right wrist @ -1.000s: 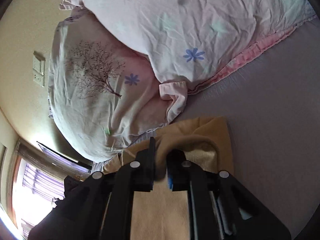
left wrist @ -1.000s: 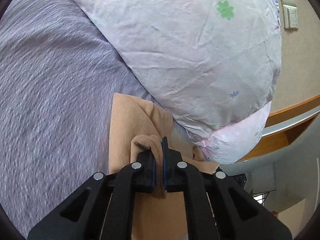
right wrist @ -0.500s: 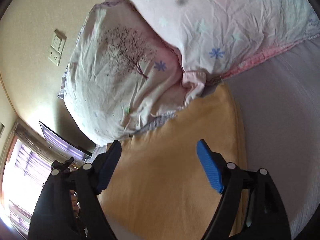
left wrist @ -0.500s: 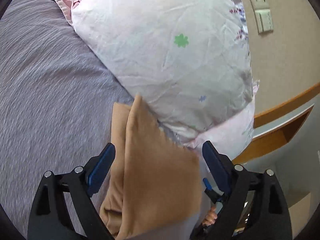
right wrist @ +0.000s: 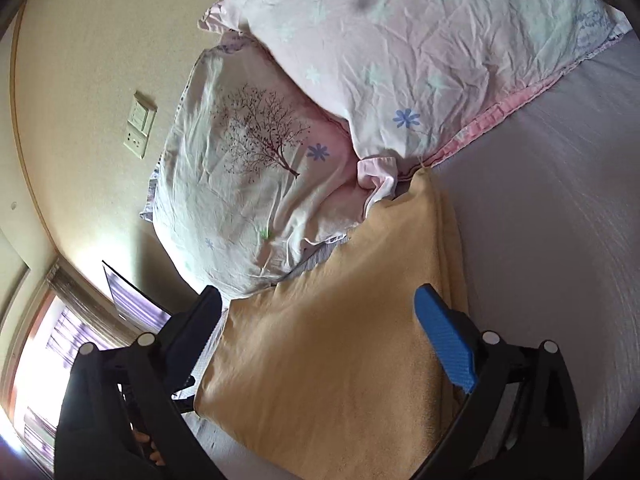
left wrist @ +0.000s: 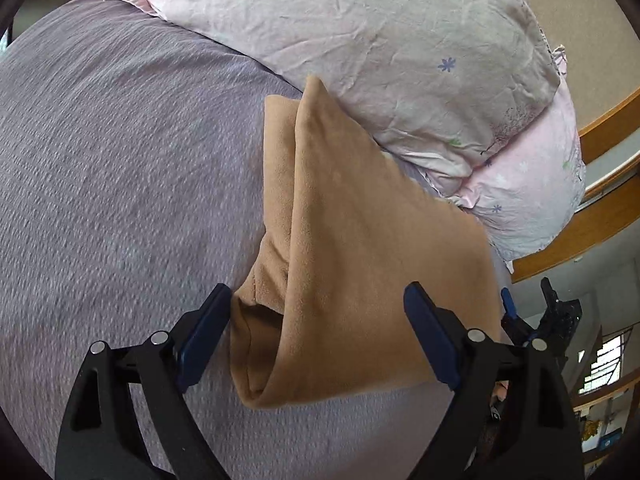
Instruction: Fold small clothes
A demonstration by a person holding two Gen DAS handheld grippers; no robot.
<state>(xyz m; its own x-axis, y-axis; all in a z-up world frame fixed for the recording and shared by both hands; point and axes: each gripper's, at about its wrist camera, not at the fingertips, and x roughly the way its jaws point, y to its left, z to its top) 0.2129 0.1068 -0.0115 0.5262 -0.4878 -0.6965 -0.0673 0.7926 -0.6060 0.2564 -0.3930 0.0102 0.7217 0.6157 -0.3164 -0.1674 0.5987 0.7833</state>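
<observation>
A tan garment (left wrist: 352, 240) lies folded on the grey-purple bedsheet (left wrist: 120, 168), its far corner touching the pillows. My left gripper (left wrist: 320, 328) is open and empty, its jaws spread wide just above the garment's near end. In the right wrist view the same garment (right wrist: 344, 336) lies flat below my right gripper (right wrist: 320, 320), which is open and empty too. Part of the right gripper (left wrist: 556, 312) shows past the garment's right edge in the left wrist view.
Two floral pillows (left wrist: 400, 40) are stacked at the head of the bed, also in the right wrist view (right wrist: 400, 48). A wall with a switch and socket (right wrist: 140, 124) is behind them. A wooden bed frame (left wrist: 600, 216) and a bright window (right wrist: 36, 344) lie beyond.
Both grippers were shut on the garment's edge one second ago. They have opened, let the cloth drop flat on the bed, and pulled back from it.
</observation>
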